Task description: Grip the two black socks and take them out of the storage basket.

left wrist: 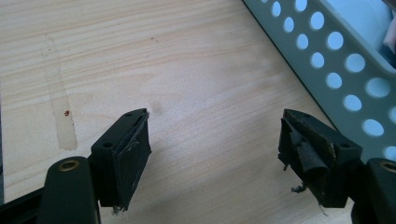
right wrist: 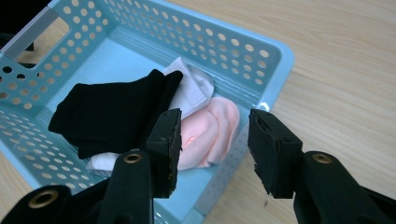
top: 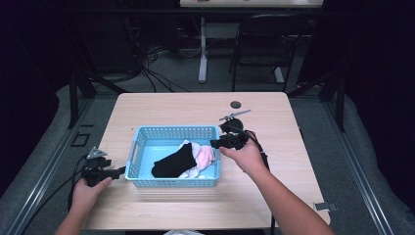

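Observation:
A light blue perforated basket (top: 172, 183) sits mid-table and holds a black sock (top: 172, 162), a white sock (top: 188, 172) and a pink sock (top: 205, 155). In the right gripper view the black sock (right wrist: 109, 114) lies over the white sock (right wrist: 190, 91) and the pink sock (right wrist: 212, 133) inside the basket (right wrist: 275, 58). My right gripper (top: 214, 143) hovers over the basket's right rim, open, with nothing between its jaws (right wrist: 214, 147). My left gripper (top: 119, 171) rests on the table just left of the basket, open and empty (left wrist: 215, 154).
The basket wall (left wrist: 336, 60) runs close along the right jaw in the left gripper view. A round cable hole (top: 236, 104) marks the table's far side. Bare wooden tabletop (top: 274, 191) lies right of and in front of the basket. A dark chair (top: 262, 41) stands beyond the table.

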Available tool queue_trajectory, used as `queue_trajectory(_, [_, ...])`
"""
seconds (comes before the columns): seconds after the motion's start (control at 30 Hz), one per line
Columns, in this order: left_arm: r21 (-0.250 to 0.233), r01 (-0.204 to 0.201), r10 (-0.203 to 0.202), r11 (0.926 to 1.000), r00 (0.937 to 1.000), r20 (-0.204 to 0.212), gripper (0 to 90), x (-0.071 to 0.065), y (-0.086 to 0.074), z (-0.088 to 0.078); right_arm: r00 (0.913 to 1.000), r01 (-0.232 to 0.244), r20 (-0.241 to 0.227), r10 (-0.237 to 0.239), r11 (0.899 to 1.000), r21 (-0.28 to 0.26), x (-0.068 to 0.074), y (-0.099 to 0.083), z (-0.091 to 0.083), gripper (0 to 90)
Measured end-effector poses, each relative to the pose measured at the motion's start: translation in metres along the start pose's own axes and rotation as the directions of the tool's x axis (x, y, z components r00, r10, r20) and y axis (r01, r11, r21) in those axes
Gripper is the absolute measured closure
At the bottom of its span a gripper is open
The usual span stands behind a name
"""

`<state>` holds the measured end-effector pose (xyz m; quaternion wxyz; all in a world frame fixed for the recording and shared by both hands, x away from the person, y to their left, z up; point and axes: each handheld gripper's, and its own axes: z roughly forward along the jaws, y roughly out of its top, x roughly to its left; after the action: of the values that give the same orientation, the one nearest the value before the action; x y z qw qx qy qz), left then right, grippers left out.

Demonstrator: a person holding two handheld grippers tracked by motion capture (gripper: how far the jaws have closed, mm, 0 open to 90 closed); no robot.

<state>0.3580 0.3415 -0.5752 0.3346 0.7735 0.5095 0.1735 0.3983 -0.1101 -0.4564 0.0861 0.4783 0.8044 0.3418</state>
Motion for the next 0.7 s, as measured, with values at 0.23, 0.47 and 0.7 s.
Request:
queue_trajectory(0.23, [0.0,-0.001,0.001,1.0,1.0,0.002,24.7,0.0,0.0,0.0,0.9997,0.021,-0.01,-0.021,1.0,0.014,0.015,0.01,0.018,54.4])
queue_trajectory(0.47, [-0.001,0.001,-0.001,1.0,1.0,0.004,24.7,0.0,0.0,-0.001,0.998,0.062,-0.018,-0.061,0.996,0.058,0.031,0.018,0.037,55.4])
queue_trajectory(0.7, [-0.004,0.001,-0.001,1.0,1.0,0.006,24.7,0.0,0.001,-0.001,0.9952,0.093,-0.041,-0.089,0.989,0.113,0.046,0.024,0.059,56.8])
